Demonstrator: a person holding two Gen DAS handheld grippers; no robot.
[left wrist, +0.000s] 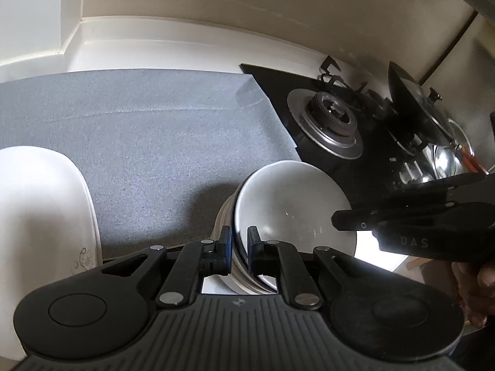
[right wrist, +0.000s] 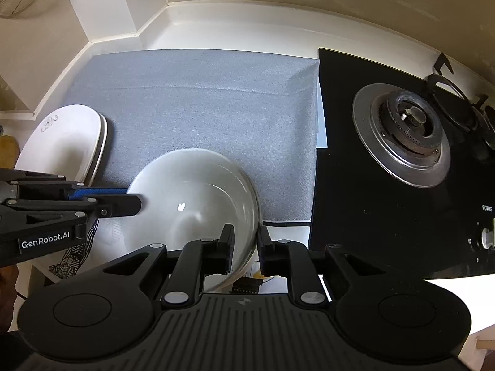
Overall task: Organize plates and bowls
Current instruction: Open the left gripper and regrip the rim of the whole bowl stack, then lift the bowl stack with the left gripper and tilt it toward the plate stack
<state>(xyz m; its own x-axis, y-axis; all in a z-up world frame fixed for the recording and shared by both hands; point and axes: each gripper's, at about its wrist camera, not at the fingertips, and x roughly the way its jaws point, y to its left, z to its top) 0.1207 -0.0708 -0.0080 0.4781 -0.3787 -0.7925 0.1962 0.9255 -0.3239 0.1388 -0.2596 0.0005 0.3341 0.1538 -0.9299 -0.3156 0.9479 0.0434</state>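
Note:
A white bowl tops a stack of bowls near the front edge of the grey mat. My left gripper is shut on the near left part of the bowl's rim, and it also shows at the bowl's left side in the right wrist view. My right gripper straddles the right part of the rim of the same bowl. One of its fingers is inside and one outside, with a gap showing, so it is open. A stack of white plates sits at the mat's left.
A black gas hob with a burner borders the mat on the right. A pan with a glass lid stands on the far burner. A white wall and ledge run behind the mat. A patterned cloth lies at the counter's front left.

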